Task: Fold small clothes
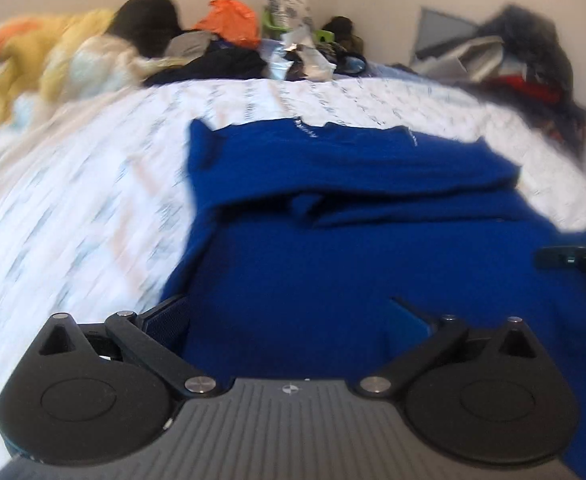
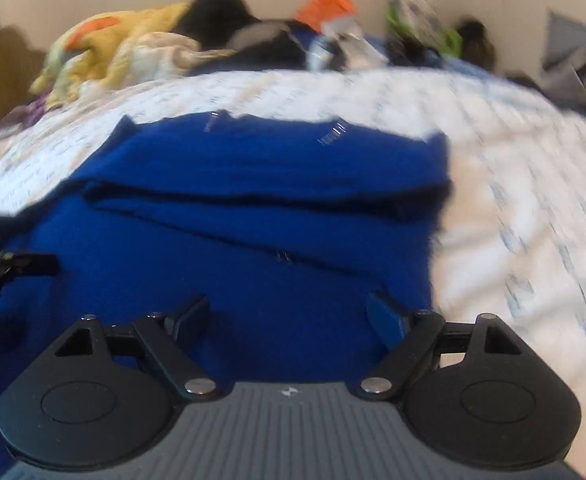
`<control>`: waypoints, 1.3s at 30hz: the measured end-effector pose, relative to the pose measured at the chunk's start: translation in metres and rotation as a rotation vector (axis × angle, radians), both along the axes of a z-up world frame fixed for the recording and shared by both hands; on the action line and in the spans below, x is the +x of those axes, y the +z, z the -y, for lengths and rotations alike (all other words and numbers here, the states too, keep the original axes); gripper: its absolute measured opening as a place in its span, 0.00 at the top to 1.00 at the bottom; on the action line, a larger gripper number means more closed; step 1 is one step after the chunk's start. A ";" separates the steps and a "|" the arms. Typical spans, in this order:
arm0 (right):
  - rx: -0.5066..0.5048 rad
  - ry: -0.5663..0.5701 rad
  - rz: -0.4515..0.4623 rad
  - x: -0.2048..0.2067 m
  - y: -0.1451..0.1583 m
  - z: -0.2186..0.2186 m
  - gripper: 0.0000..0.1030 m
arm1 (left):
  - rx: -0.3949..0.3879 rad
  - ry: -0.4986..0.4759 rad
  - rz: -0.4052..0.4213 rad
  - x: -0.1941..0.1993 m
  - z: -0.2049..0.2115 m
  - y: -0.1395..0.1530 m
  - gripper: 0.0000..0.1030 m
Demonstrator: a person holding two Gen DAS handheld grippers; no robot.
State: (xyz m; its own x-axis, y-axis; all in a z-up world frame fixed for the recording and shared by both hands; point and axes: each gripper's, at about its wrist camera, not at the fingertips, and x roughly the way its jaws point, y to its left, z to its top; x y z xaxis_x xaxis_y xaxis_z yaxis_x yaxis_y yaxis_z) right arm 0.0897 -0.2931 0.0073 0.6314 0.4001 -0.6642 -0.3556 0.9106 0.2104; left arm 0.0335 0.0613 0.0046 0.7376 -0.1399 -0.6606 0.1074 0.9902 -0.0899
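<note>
Blue garment (image 1: 333,208) between both open tongs

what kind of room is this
Most likely a bedroom. A blue garment lies on a bed with a patterned white sheet, and a pile of clothes and a yellow blanket sit at the far end by the wall.

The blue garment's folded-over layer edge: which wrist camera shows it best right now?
The right wrist view: the blue garment shows its fold edge as one clear dark line running nearly the full width, against the white bedsheet. The left wrist view shows the same edge more bunched and less even.
</note>
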 end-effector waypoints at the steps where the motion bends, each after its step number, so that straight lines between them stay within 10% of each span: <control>1: 0.055 -0.002 -0.009 -0.013 0.003 0.011 0.17 | -0.043 0.015 -0.026 -0.014 -0.009 0.002 0.00; 9: 0.364 -0.133 -0.248 -0.109 -0.006 0.091 0.16 | -0.401 0.133 -0.103 -0.126 -0.050 0.000 0.01; 22: 0.605 -0.098 -0.443 -0.165 -0.020 0.124 0.16 | -0.875 0.092 -0.267 -0.163 -0.098 -0.030 0.07; 31: 0.681 -0.155 -0.457 -0.168 -0.032 0.137 0.16 | -0.782 0.074 -0.230 -0.169 -0.096 -0.027 0.31; 33: 0.641 -0.117 -0.461 -0.165 -0.028 0.125 0.19 | -0.680 0.080 -0.207 -0.171 -0.088 -0.024 0.65; 35: 0.583 -0.100 -0.466 -0.164 -0.028 0.115 0.47 | -0.595 0.091 -0.224 -0.171 -0.082 -0.024 0.95; 37: 0.543 -0.110 -0.479 -0.163 -0.033 0.111 0.90 | -0.585 0.097 -0.227 -0.171 -0.085 -0.024 0.93; 39: 0.538 -0.121 -0.469 -0.165 -0.033 0.115 0.94 | -0.513 0.096 -0.213 -0.175 -0.086 -0.015 0.94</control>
